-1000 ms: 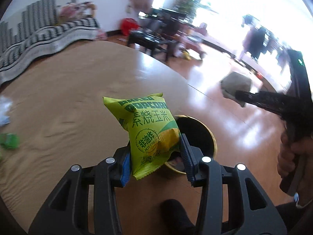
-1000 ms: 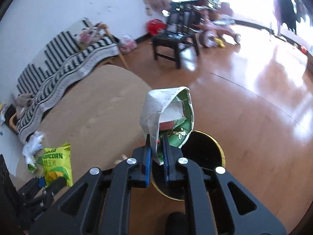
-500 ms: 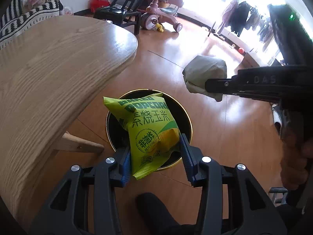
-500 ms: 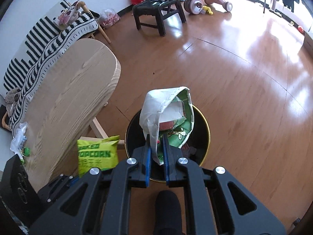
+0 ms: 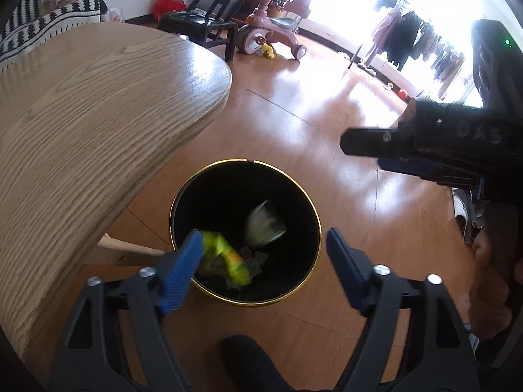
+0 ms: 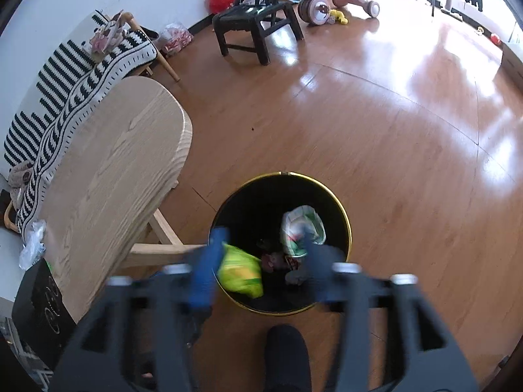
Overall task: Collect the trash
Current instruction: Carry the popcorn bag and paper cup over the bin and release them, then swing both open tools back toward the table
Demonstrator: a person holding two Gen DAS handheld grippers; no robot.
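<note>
Both my grippers hang over the bin, pointing down into its mouth. My left gripper has jaws opening wide with nothing pressed between the pads; the yellow popcorn bag is blurred, dropping inside the bin just past my left pad. My right gripper is opening too, and the white-and-green wrapper lies loose below it. What trash remains, a clear scrap on the table, sits off to my left, so my left hand looks nearer.
</note>
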